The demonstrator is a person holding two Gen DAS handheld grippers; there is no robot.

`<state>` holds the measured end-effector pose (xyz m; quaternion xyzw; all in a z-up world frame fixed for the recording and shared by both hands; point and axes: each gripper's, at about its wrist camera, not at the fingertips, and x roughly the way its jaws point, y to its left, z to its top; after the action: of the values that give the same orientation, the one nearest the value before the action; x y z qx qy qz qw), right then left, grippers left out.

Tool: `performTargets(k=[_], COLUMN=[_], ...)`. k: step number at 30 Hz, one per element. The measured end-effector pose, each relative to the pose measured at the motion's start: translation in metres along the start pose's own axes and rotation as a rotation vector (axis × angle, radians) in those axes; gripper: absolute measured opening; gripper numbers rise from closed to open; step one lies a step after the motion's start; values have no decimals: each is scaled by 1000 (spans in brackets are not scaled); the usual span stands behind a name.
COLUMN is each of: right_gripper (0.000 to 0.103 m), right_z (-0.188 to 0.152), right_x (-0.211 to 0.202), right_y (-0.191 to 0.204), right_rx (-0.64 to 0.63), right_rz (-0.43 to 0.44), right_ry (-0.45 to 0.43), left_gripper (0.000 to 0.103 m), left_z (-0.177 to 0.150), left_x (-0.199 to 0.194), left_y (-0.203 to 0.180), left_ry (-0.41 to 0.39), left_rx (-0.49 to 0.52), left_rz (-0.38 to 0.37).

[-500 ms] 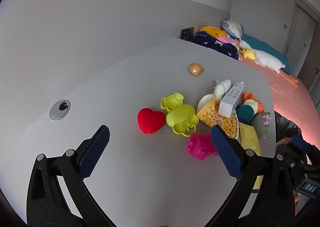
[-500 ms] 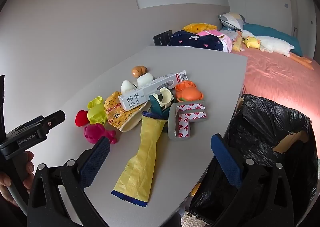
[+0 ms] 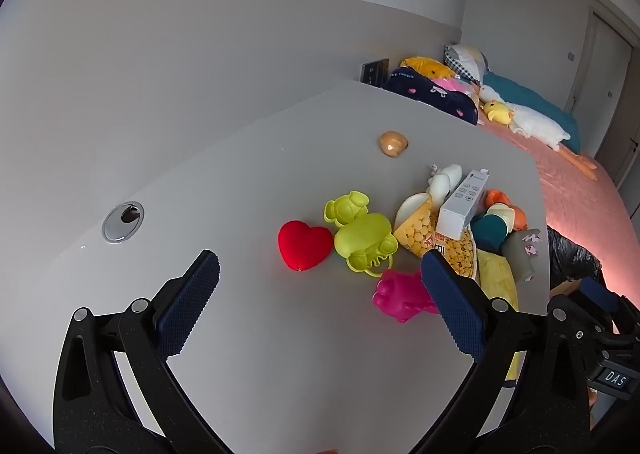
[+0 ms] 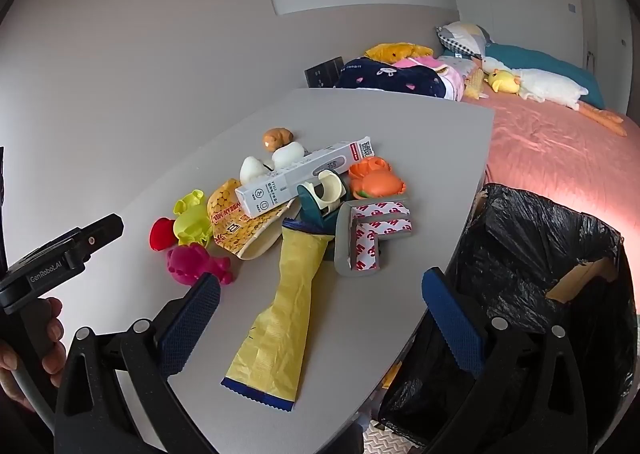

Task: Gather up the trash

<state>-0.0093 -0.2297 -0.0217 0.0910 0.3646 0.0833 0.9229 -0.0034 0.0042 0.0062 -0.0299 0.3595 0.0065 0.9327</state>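
Note:
A pile of trash and toys lies on the grey table. In the right wrist view a long yellow wrapper lies nearest, with a grey L-shaped foam piece, a white carton and a yellow snack bag behind it. A bin lined with a black bag stands at the table's right edge. My right gripper is open and empty above the wrapper. My left gripper is open and empty, short of the red heart and the pink toy.
Toys sit in the pile: a lime figure, an orange toy, a brown bun and white pieces. A cable grommet is set in the table at the left. A bed with plush toys lies behind.

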Motion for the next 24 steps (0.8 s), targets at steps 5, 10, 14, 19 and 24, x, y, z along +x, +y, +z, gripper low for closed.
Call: performTargets(k=[5, 10, 14, 19, 24], right_gripper=[101, 101, 101, 100, 100], right_z=[0, 0, 0, 0, -1], right_x=[0, 0, 0, 0, 0], right_y=[-1, -1, -1, -2, -2], right_rx=[1, 5, 3, 3, 4], right_rz=[1, 1, 2, 1, -1], right_ry=[2, 2, 4, 5, 7], left_gripper=[98, 98, 98, 98, 98], left_z=[0, -1, 0, 0, 0], left_x=[-1, -1, -1, 0, 0], left_y=[0, -2, -3, -3, -3], left_ry=[1, 0, 4, 5, 7], left_rx=[2, 7, 9, 9, 8], left_rz=[-2, -4, -3, -2, -3])
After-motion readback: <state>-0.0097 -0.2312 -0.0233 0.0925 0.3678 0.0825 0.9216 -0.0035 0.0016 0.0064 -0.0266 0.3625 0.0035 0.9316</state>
